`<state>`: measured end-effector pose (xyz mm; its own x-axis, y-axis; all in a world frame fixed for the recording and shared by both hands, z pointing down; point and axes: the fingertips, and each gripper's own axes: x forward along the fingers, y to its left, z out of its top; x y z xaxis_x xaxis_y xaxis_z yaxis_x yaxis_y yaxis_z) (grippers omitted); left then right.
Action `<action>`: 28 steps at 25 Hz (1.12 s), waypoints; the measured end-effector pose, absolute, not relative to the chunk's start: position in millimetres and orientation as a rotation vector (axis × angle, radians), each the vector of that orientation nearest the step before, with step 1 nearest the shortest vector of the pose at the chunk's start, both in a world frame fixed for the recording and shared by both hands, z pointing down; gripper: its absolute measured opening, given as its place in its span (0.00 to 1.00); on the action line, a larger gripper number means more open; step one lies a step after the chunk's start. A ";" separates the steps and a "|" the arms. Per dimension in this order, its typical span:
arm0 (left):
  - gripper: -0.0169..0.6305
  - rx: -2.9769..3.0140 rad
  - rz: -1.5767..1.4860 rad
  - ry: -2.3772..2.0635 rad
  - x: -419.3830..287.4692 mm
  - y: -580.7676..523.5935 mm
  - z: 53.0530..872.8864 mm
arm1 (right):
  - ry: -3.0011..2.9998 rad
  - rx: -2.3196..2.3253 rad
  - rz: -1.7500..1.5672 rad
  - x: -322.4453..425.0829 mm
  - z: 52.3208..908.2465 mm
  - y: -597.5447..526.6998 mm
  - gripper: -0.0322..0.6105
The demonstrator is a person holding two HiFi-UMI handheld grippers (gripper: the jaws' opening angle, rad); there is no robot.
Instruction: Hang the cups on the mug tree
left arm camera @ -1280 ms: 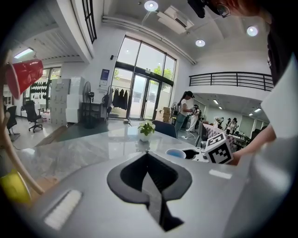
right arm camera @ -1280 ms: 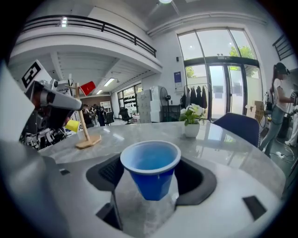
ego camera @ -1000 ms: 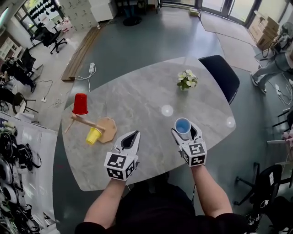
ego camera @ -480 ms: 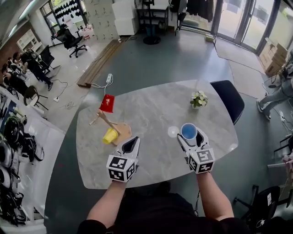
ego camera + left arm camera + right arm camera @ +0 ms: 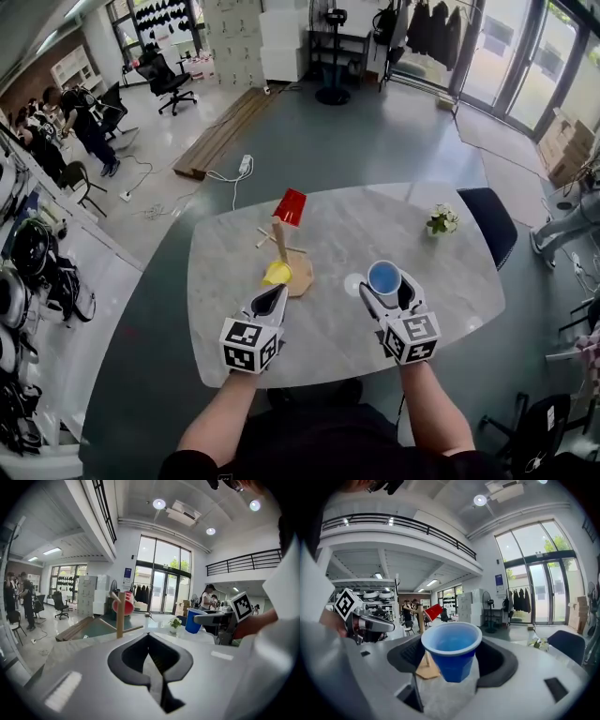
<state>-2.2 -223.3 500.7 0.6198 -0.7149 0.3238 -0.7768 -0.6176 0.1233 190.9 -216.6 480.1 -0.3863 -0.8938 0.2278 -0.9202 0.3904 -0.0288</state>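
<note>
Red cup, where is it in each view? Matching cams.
Head view: red cup upper centre, on the mug tree's top peg.
Left gripper view: left of centre, against the tree's post.
Right gripper view: left of centre, beyond the blue cup.
Shared landmark: mug tree.

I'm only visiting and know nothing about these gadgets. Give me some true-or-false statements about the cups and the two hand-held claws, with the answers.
The right gripper holds a blue cup. True.
The left gripper holds a yellow cup. False: its jaws are shut on nothing; the yellow cup is on the mug tree.
A red cup sits atop the mug tree. True.
The blue cup is upside down. False: its mouth faces up.
</note>
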 end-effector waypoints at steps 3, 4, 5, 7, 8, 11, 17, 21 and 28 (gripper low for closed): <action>0.04 2.588 0.333 -1.212 -39.6 -224.4 502.2 | -2.469 1.615 0.219 150.5 477.4 -215.6 0.59; 0.04 2.590 0.329 -1.208 -51.9 -224.6 502.6 | -2.466 1.614 0.215 137.1 476.5 -215.0 0.59; 0.04 2.594 0.326 -1.202 -63.6 -224.4 502.9 | -2.463 1.616 0.212 124.2 475.5 -213.5 0.59; 0.04 2.601 0.324 -1.184 -82.7 -223.9 503.2 | -2.457 1.629 0.214 102.3 472.9 -209.2 0.59; 0.04 2.604 0.323 -1.174 -89.7 -224.3 502.9 | -2.456 1.636 0.221 93.6 471.6 -207.3 0.59; 0.04 2.612 0.315 -1.162 -106.3 -226.3 501.2 | -2.455 1.643 0.242 72.7 470.6 -204.5 0.59; 0.04 2.598 0.276 -1.163 -118.2 -225.5 493.3 | -2.440 1.609 0.227 61.9 463.7 -205.5 0.59; 0.04 2.583 0.273 -1.186 -121.7 -235.8 488.0 | -2.451 1.591 0.235 61.1 462.5 -216.5 0.59; 0.04 2.524 0.285 -1.243 -102.7 -249.0 486.4 | -2.491 1.503 0.295 79.8 478.4 -231.9 0.59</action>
<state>-102.7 -249.0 486.4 0.6033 -0.7345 0.3109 -0.7965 -0.5744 0.1887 79.8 -231.9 478.4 -0.4547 -0.8435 0.2860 -0.8869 0.4581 -0.0591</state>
